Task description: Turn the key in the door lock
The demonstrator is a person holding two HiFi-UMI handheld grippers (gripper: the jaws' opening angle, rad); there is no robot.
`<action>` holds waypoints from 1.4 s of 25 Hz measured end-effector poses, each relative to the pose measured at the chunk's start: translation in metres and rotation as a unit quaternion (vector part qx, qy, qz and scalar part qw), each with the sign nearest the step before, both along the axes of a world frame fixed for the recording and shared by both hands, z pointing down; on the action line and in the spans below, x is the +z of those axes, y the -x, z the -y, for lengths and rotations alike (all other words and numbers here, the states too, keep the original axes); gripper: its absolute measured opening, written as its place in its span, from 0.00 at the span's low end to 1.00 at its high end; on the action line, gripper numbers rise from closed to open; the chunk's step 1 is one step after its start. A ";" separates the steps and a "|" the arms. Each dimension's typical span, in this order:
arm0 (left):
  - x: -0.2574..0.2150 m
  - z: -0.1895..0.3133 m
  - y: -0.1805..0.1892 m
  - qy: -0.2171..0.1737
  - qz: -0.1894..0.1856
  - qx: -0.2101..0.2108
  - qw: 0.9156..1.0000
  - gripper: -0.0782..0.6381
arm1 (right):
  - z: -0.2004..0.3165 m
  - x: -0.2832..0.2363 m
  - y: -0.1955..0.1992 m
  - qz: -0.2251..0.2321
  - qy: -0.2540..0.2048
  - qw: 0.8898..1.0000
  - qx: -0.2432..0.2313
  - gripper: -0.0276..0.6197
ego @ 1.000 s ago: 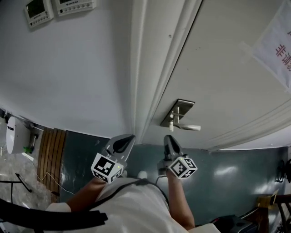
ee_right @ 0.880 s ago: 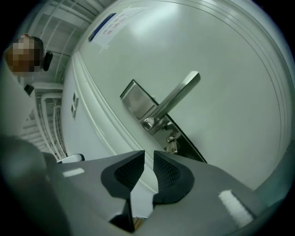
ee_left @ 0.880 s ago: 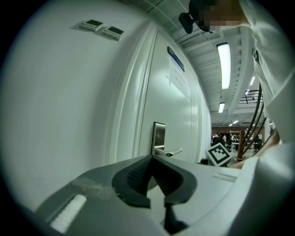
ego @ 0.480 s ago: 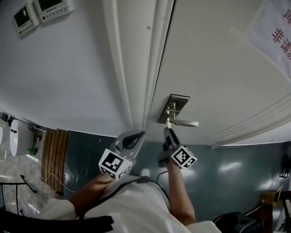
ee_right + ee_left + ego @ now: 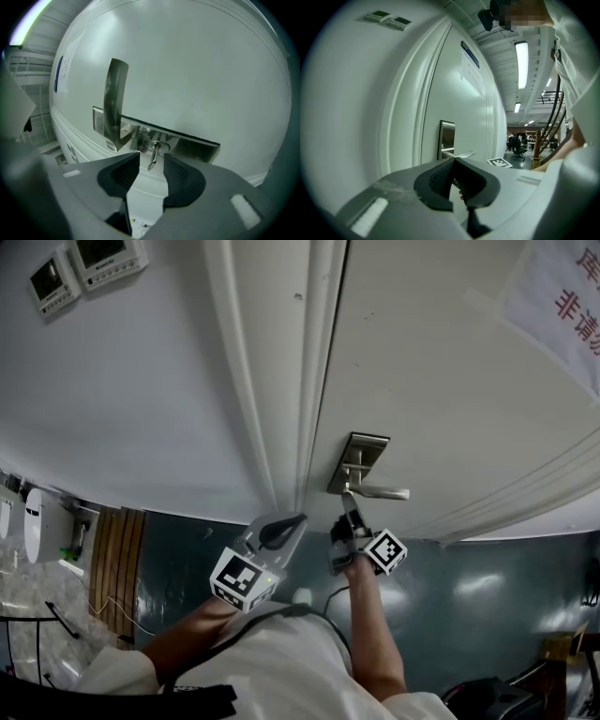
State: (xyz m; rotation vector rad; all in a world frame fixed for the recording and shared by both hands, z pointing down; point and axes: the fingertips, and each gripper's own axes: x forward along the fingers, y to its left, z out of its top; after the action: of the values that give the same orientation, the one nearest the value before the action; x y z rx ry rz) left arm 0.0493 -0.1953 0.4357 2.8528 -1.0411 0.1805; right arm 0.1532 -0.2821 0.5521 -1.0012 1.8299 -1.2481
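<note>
While the key is sitting in the lock plate beside the lever handle on the white door, we are holding the right gripper at it. Its jaws have just been opening wide, with the key between the pads, untouched. We are holding the left gripper near the door frame, its jaws together on nothing.

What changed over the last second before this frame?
The right claw closed in on the lock plate, rolled, and its jaws have just been opening; the key now stands between them, ungripped. The left claw shifted toward the door edge. Unchanged: key in the lock, handle as it was, left claw shut and empty.
</note>
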 end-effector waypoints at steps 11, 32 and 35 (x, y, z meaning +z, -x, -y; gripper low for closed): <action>0.001 -0.004 0.008 -0.005 0.006 -0.005 1.000 0.12 | 0.002 0.003 -0.008 -0.030 0.012 0.999 0.012 0.12; 0.003 -0.016 0.024 -0.005 0.002 0.018 1.000 0.12 | -0.001 -0.004 0.004 -0.466 0.000 0.883 0.056 0.12; 0.002 -0.017 0.025 -0.008 0.000 0.024 1.000 0.12 | -0.001 -0.004 0.005 -0.516 -0.003 0.855 0.060 0.12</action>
State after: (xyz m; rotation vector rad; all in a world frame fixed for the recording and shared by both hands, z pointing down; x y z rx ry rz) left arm 0.0239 -0.1786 0.4372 2.8939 -0.9800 0.1753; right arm 0.1485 -0.2808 0.5485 -1.9925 2.4481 -0.6087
